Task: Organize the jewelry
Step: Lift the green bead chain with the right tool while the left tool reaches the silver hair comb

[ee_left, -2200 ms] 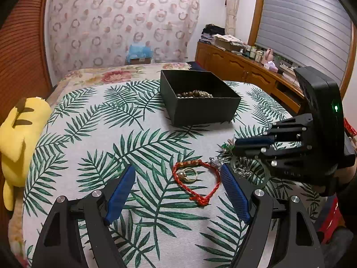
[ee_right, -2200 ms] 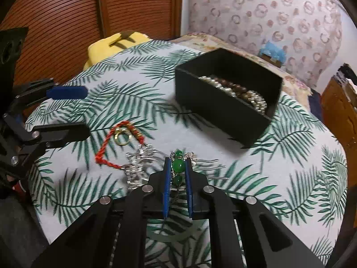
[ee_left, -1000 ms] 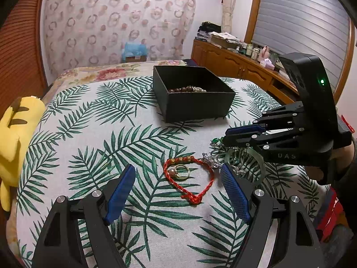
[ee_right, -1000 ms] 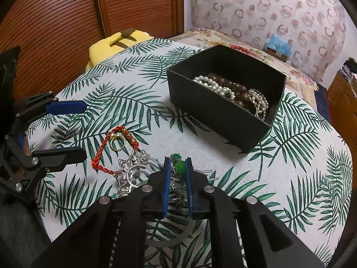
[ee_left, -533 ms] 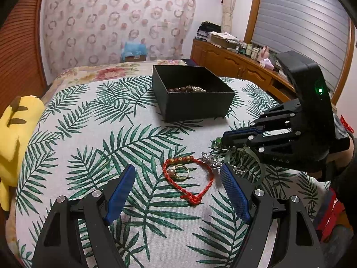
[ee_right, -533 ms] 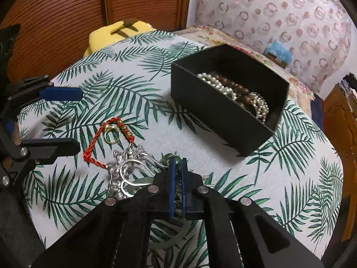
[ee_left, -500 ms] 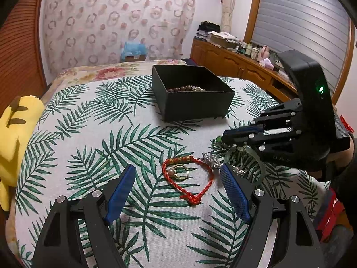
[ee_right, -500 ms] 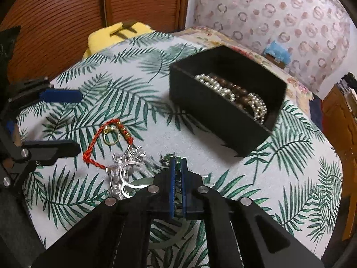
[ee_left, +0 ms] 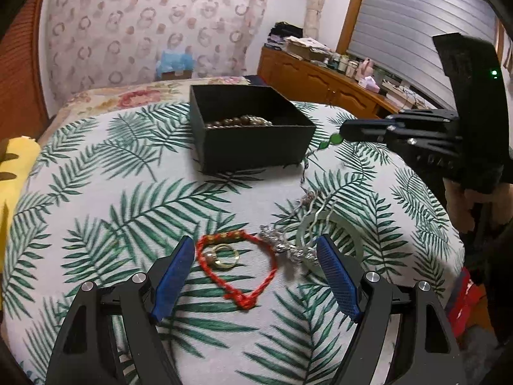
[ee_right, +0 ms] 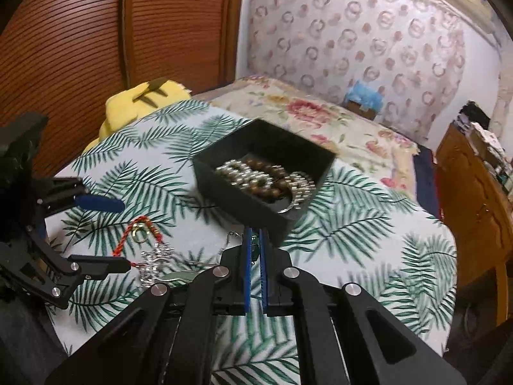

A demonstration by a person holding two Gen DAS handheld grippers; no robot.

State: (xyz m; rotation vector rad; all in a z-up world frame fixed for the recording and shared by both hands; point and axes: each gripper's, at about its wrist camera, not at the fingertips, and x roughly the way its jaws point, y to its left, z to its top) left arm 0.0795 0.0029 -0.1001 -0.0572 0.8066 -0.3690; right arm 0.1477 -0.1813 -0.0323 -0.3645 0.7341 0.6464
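Note:
My right gripper [ee_right: 253, 240] is shut on a green-bead necklace [ee_left: 333, 139] and holds it in the air beside the black box [ee_left: 250, 128], its thin chain trailing down to the cloth. The box [ee_right: 256, 189] holds pearl and brown bead strands. My left gripper [ee_left: 253, 260] is open and empty, low over a red cord bracelet [ee_left: 237, 269] with a gold ring [ee_left: 224, 256] inside it. A silver ornament [ee_left: 282, 243] and a pale green bangle [ee_left: 330, 224] lie to its right.
The jewelry lies on a palm-leaf cloth [ee_left: 128, 192] over a round table. A yellow plush toy [ee_right: 144, 99] sits at the far left edge. A floral bed [ee_right: 320, 112] and a wooden cabinet [ee_left: 320, 80] stand behind.
My right gripper has lifted the green-bead necklace off the cloth and moved it toward the black box. My left gripper has stayed open over the red bracelet.

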